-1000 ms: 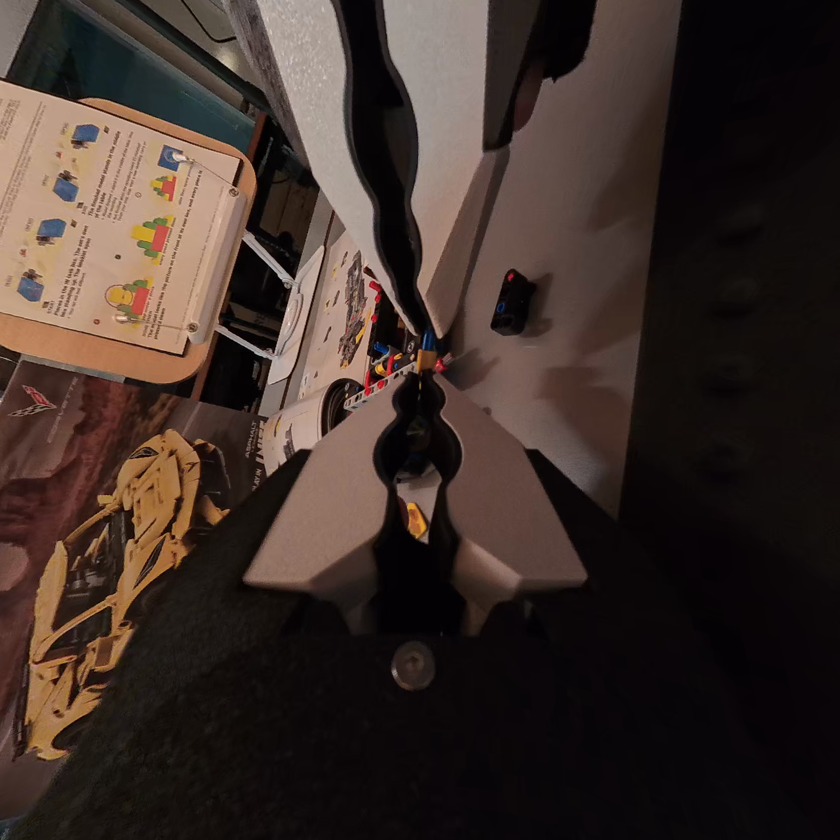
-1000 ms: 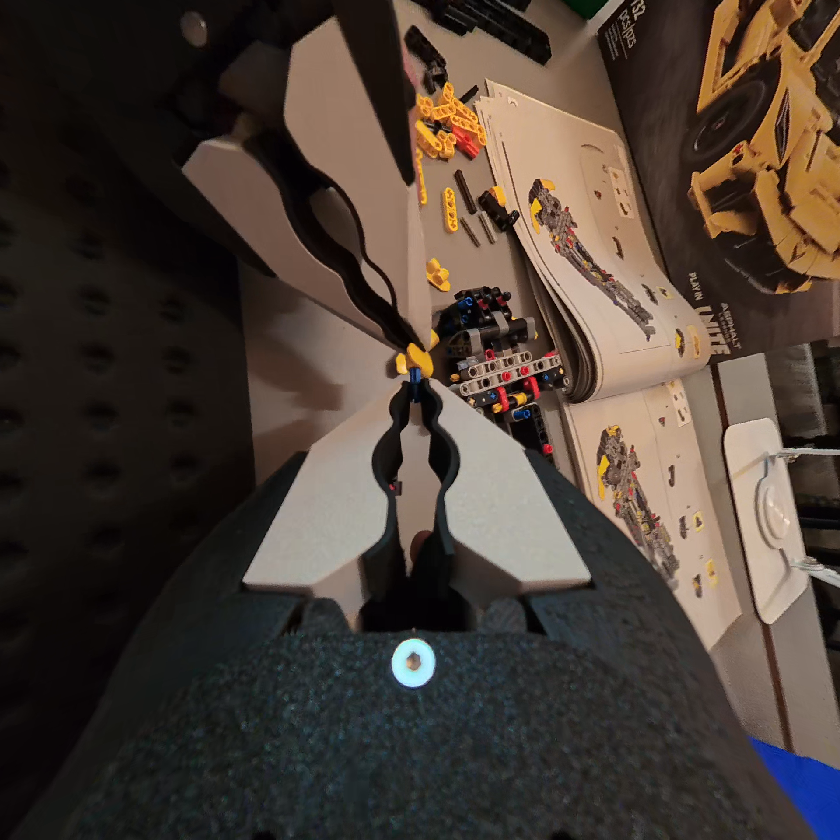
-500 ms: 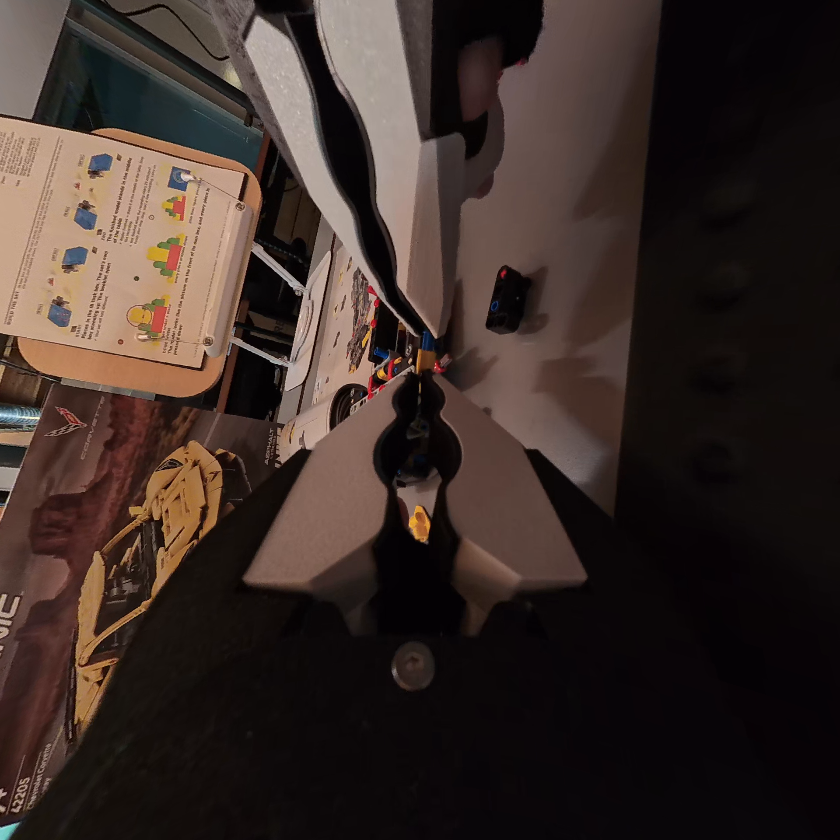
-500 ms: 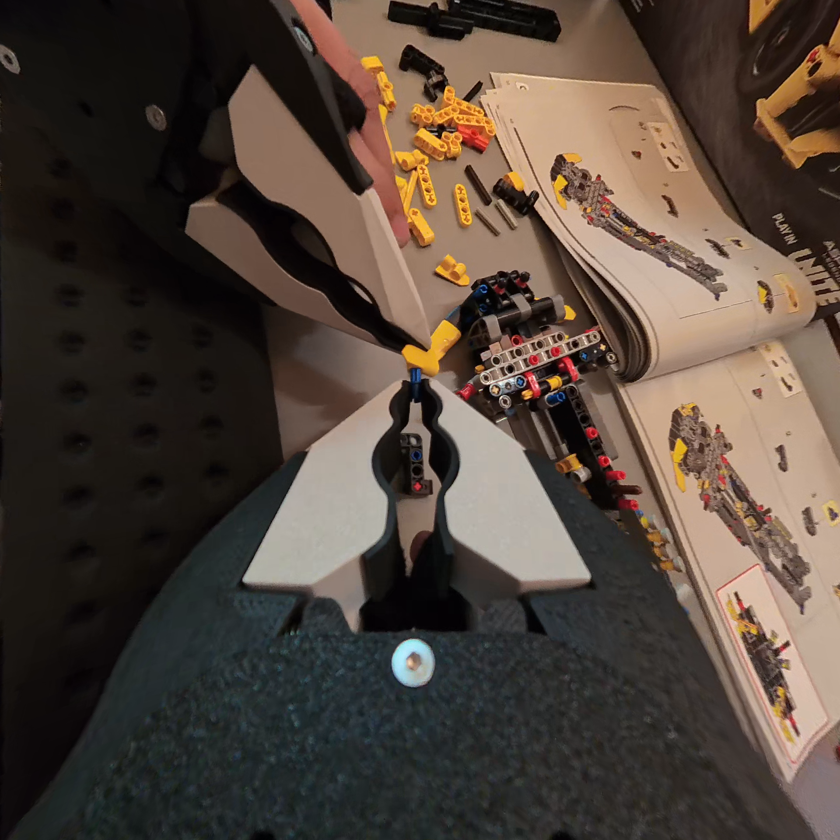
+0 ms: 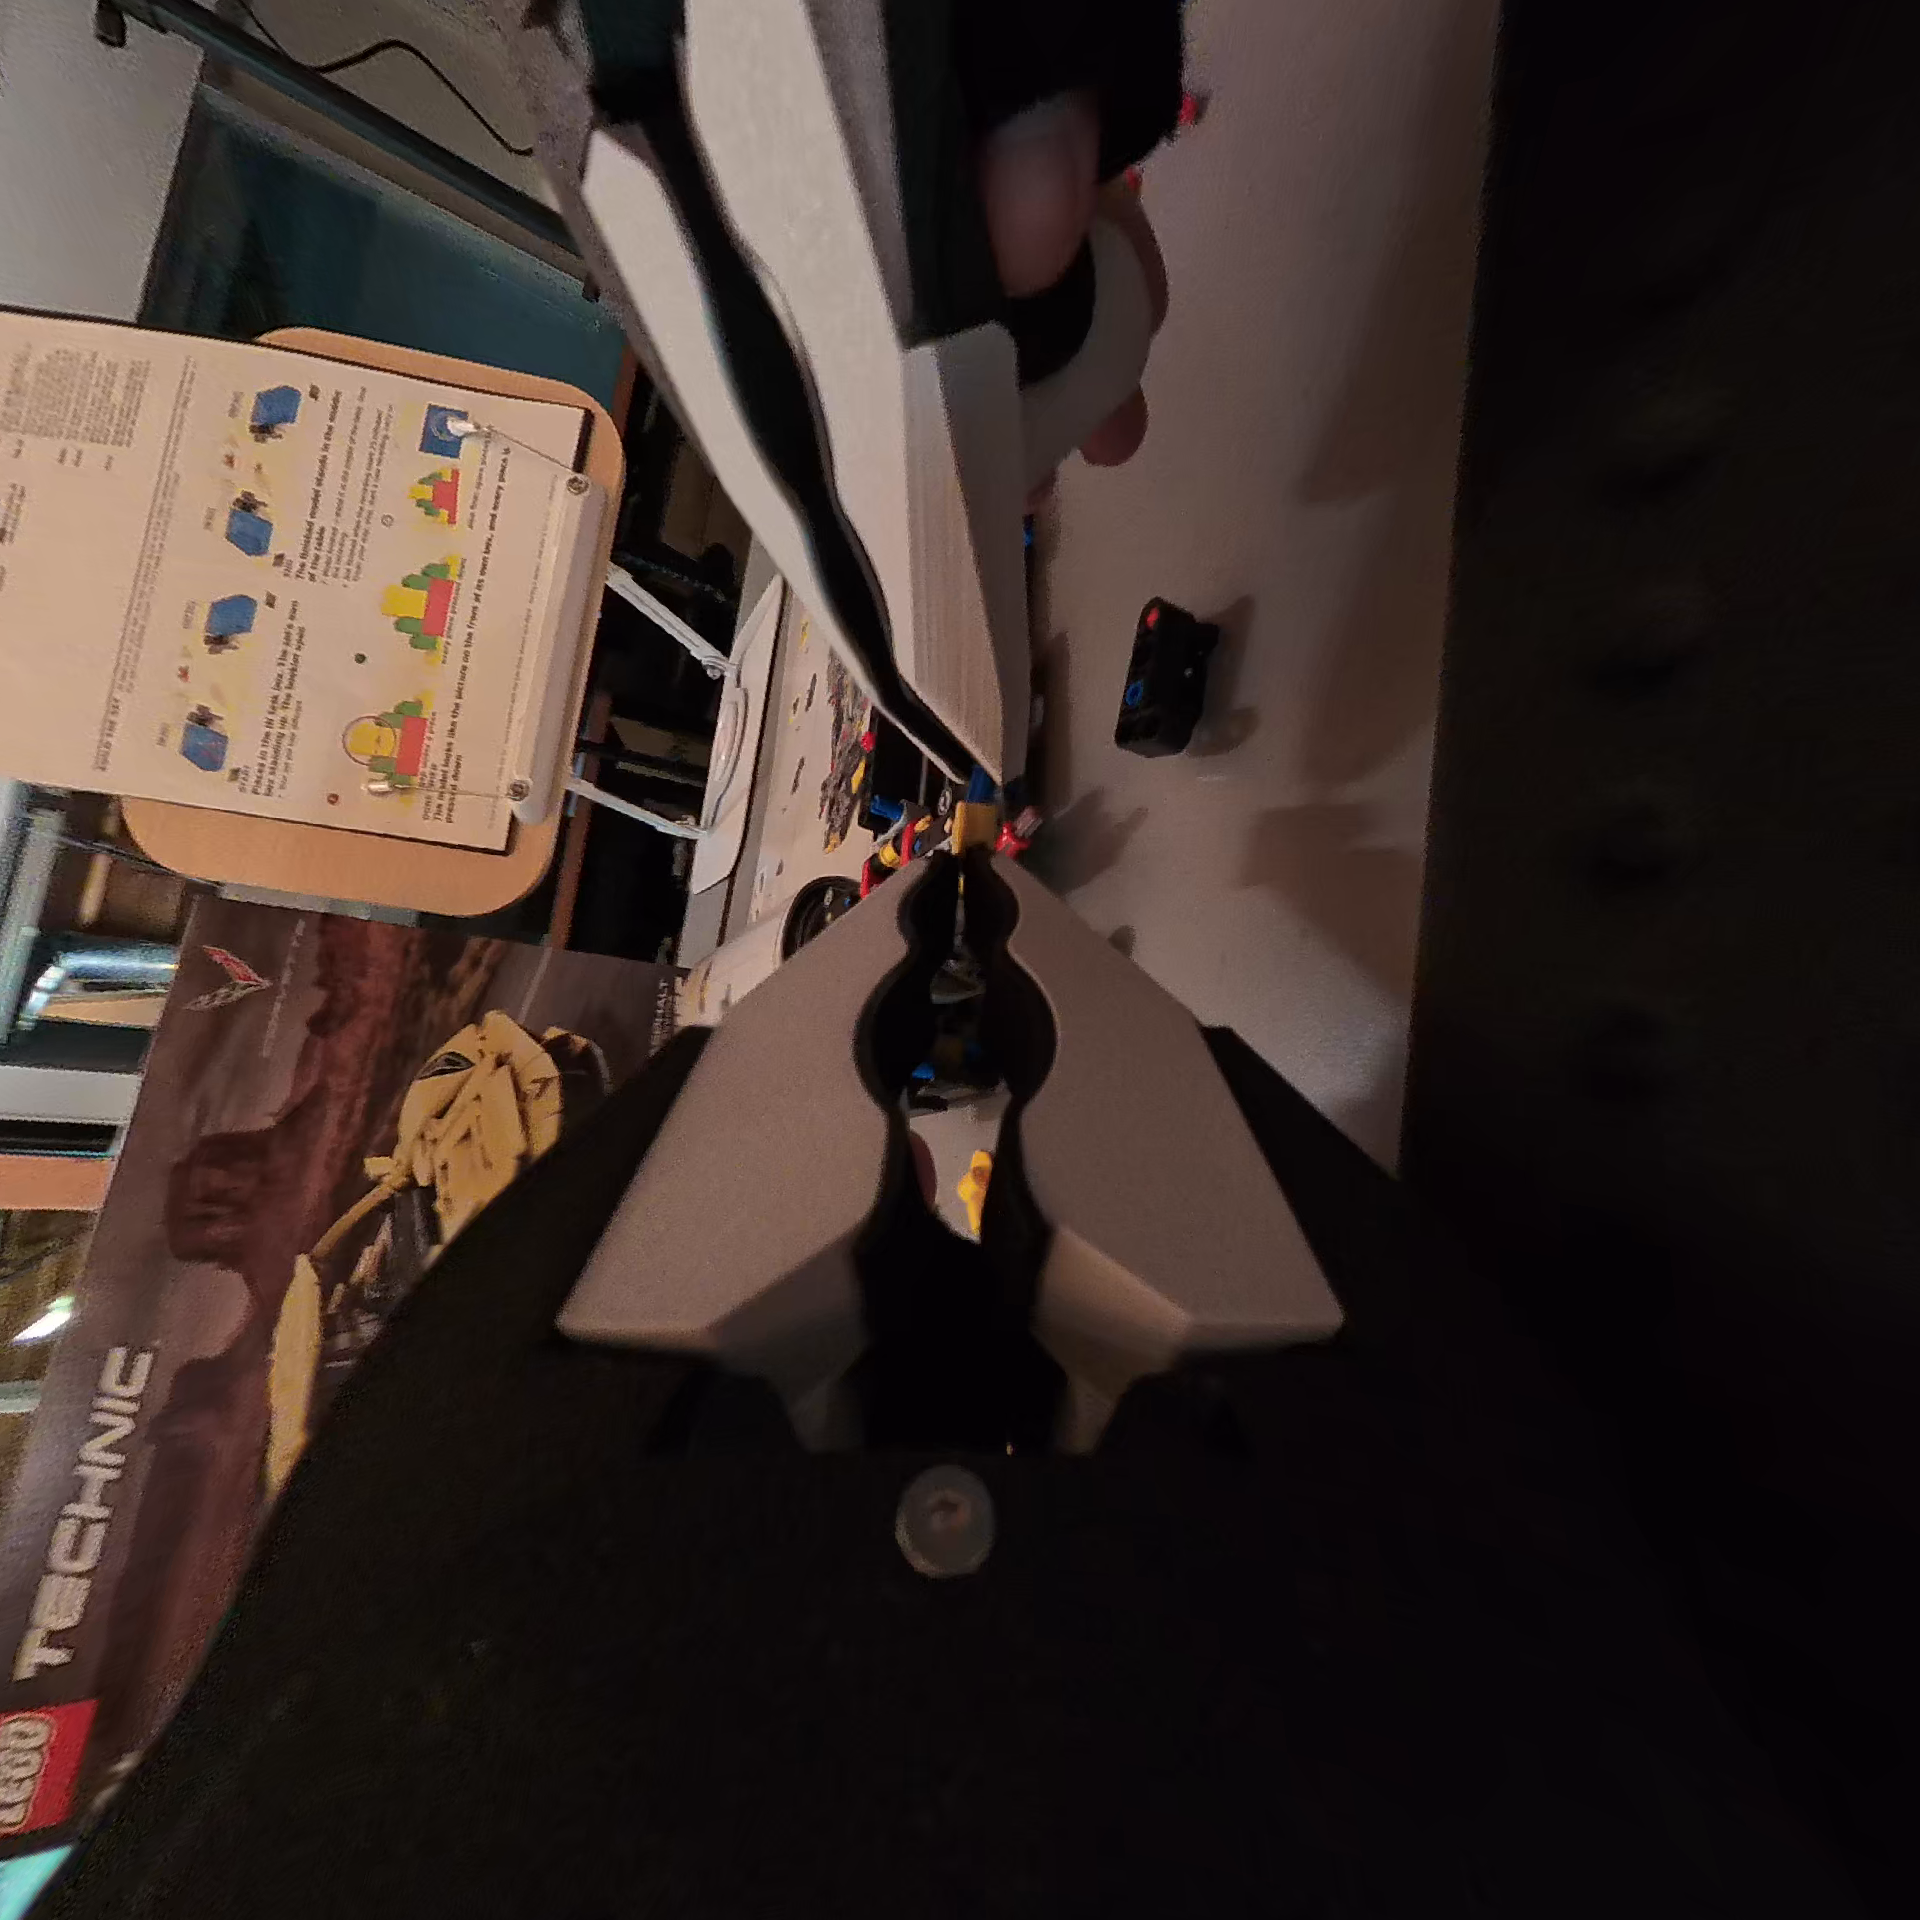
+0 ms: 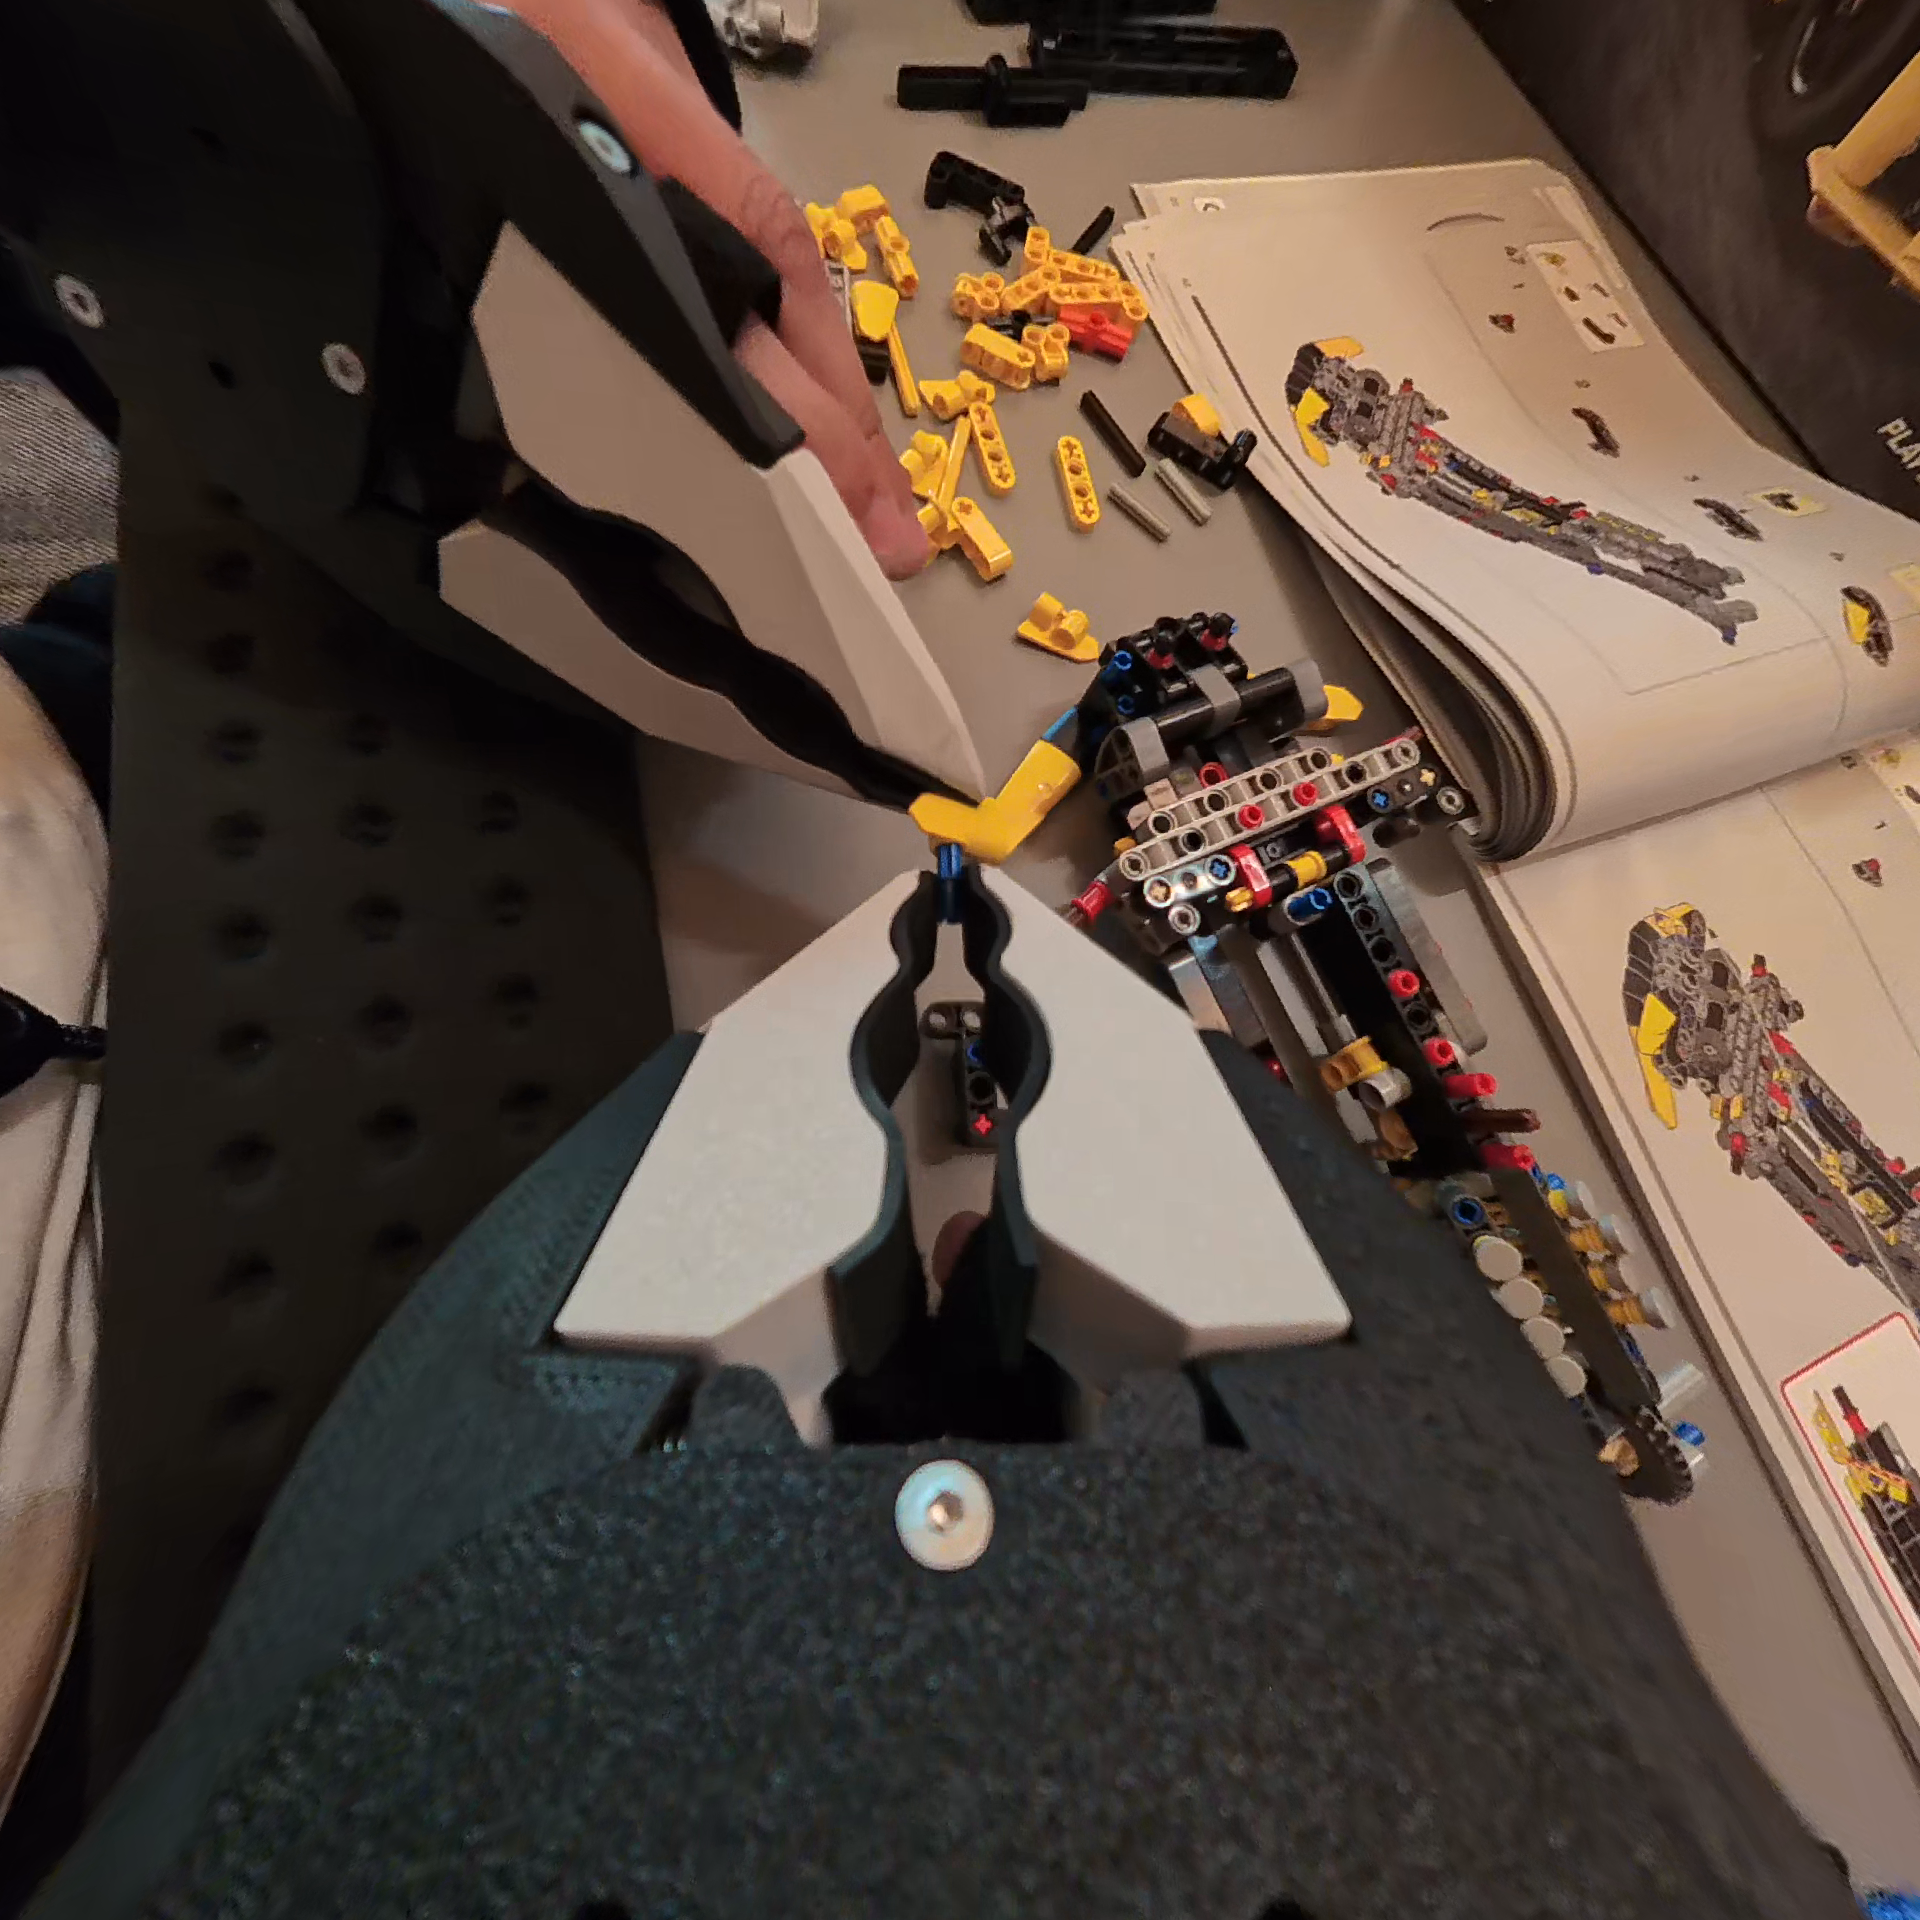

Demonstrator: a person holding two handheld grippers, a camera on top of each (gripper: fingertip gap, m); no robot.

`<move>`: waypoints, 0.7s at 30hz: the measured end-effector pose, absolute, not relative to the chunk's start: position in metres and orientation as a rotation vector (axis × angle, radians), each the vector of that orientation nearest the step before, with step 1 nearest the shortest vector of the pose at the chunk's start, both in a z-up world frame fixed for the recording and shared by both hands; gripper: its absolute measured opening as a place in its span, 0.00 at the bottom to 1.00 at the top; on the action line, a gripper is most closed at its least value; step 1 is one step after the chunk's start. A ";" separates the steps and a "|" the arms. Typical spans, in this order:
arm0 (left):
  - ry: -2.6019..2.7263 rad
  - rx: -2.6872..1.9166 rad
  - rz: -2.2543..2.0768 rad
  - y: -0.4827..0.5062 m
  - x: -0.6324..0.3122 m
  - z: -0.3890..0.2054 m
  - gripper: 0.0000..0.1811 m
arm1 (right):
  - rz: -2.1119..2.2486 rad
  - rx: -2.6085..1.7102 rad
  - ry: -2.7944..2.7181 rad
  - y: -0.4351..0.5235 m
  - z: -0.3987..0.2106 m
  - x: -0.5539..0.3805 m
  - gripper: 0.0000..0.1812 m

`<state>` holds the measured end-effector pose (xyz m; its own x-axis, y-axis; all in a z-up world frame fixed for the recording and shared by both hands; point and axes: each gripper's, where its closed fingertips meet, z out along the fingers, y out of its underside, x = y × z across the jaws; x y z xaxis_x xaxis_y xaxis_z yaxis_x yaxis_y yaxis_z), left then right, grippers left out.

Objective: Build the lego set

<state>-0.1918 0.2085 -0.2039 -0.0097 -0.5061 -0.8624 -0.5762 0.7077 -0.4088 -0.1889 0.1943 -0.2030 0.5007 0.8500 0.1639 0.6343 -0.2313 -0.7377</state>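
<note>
moved: right gripper [image 6: 951,883] drawn back, more model [image 6: 1299,862] visible | left gripper [image 5: 961,862] jaws pinch bent yellow piece [image 6: 992,810] | right jaws pinch blue pin [image 6: 948,878]

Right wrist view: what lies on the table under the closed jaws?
Through the gap, a small black beam with blue and red pins lies on the grey table. The jaws cover anything beside it.

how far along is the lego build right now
Done: a partly built chassis lies on the table beside the open instruction booklet. In hand: the left gripper pinches a yellow angled piece while the right gripper holds a blue pin at it. Left: many loose yellow parts unused.
</note>
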 end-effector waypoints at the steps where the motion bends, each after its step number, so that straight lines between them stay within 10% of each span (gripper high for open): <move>1: 1.658 -0.865 0.107 0.209 -0.191 -0.205 0.00 | 0.323 -1.977 -1.224 0.195 -0.205 -0.188 0.02; 21: 1.659 -0.846 0.149 0.212 -0.189 -0.205 0.00 | 0.385 -2.018 -1.126 0.197 -0.207 -0.185 0.02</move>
<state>-0.1886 0.2117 -0.2048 -0.0279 -0.4436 -0.8958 -0.5964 0.7265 -0.3412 -0.1846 0.1974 -0.2067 0.5620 0.8205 0.1040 0.5850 -0.3055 -0.7513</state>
